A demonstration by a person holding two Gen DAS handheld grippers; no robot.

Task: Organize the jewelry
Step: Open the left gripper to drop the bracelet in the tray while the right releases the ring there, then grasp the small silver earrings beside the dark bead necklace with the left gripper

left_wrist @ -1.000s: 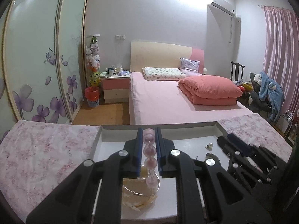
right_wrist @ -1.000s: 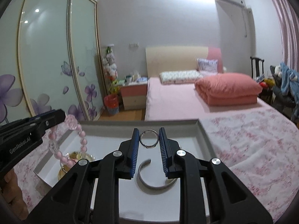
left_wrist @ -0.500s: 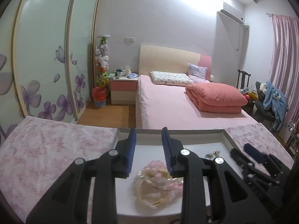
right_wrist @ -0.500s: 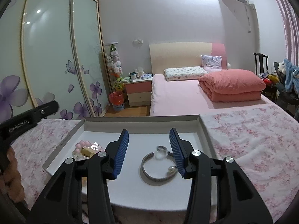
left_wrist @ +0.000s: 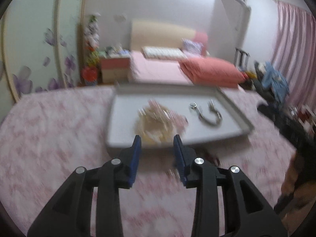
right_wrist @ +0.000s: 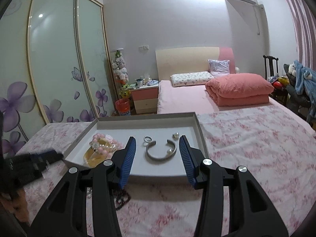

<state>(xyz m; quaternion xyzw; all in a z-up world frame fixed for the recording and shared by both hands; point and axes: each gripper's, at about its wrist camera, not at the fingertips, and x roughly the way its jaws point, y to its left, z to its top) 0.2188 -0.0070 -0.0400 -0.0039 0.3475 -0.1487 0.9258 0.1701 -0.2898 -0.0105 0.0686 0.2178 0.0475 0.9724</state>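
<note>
A shallow grey tray [right_wrist: 199, 124] lies on a pink floral cloth. In it are a pink bead bracelet [right_wrist: 102, 143] on a yellow bangle [right_wrist: 92, 156], a silver ring [right_wrist: 148, 138], a silver cuff bangle [right_wrist: 161, 152] and pearl earrings [right_wrist: 175, 135]. My right gripper [right_wrist: 157, 156] is open and empty, just in front of the tray. My left gripper [left_wrist: 157, 156] is open and empty, near the tray's [left_wrist: 233, 100] front edge; that view is blurred. The bead pile [left_wrist: 158, 118], ring [left_wrist: 192, 104] and cuff [left_wrist: 211, 116] show there too.
Dark beads [right_wrist: 122, 197] and a small pale piece [right_wrist: 89, 192] lie on the cloth [right_wrist: 246, 158] in front of the tray. The left gripper shows at the left in the right wrist view [right_wrist: 31, 162]. A pink bed [right_wrist: 187, 98] and sliding wardrobe doors [right_wrist: 55, 59] stand behind.
My left gripper let go of the pink bead bracelet into the tray and pulled back. My right gripper let go of the silver ring beside the cuff, opened wide and drew back.
</note>
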